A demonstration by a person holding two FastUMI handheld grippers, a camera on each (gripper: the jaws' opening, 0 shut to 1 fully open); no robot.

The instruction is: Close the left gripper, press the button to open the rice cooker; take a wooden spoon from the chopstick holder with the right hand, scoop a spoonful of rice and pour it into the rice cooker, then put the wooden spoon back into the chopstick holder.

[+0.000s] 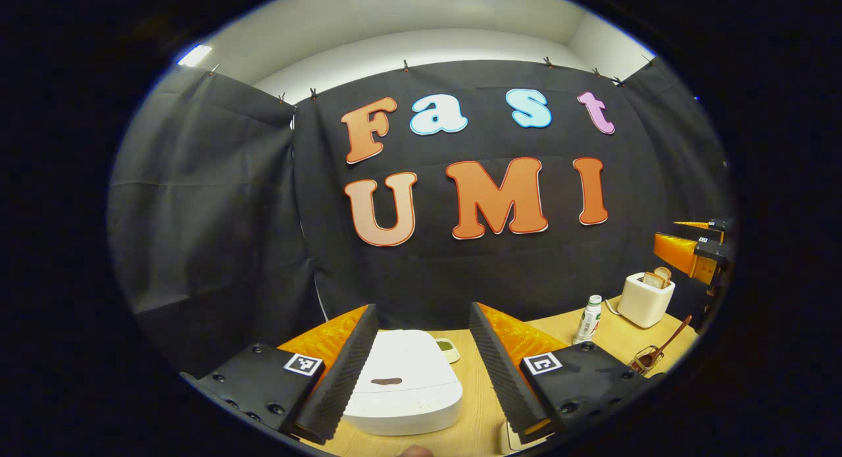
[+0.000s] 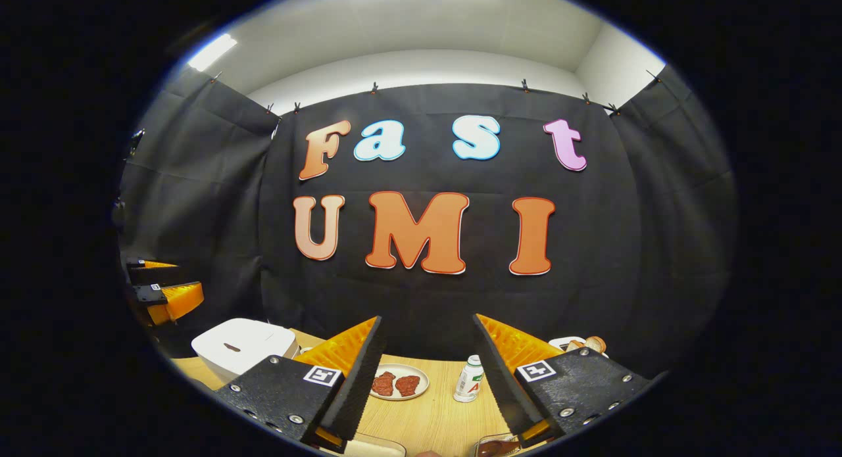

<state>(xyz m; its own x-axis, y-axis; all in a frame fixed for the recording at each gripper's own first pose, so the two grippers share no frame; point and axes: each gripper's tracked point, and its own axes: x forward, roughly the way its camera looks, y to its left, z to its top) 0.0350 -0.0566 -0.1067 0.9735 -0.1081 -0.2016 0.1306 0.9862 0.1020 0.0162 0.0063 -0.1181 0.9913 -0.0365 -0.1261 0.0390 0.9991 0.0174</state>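
Your left gripper (image 1: 422, 371) hangs above the table with its fingers spread wide, and the white, rounded plastic rice cooker (image 1: 402, 383) sits directly between and below them at 6 o'clock in the left gripper view, lid down. The dark oval mark (image 1: 386, 381) on the lid's front edge looks like the release button, though you should confirm that as you come closer.

The step in hand is the first one: bring the two fingers together before you go down. Pressed together they make one firm tip; spread as they are, one finger could miss the button or both could straddle it. Then lower straight onto the oval mark and push squarely, so the cooker does not slide on the pale wooden table (image 1: 480, 404).

Your right gripper (image 2: 426, 378) is also spread and holds nothing, well clear at about 3 o'clock from the cooker. Ahead of it, at 12 o'clock in the right gripper view, lie a round pale plate with two reddish pieces (image 2: 397, 382) and a small white bottle (image 2: 468, 379). Keep that hand parked while the lid springs up.

I cannot pick out the chopstick holder or wooden spoon here, so locate them before moving the right hand. A white toaster with bread slices (image 1: 646, 296) stands at 2 o'clock in the left gripper view, away from your path.
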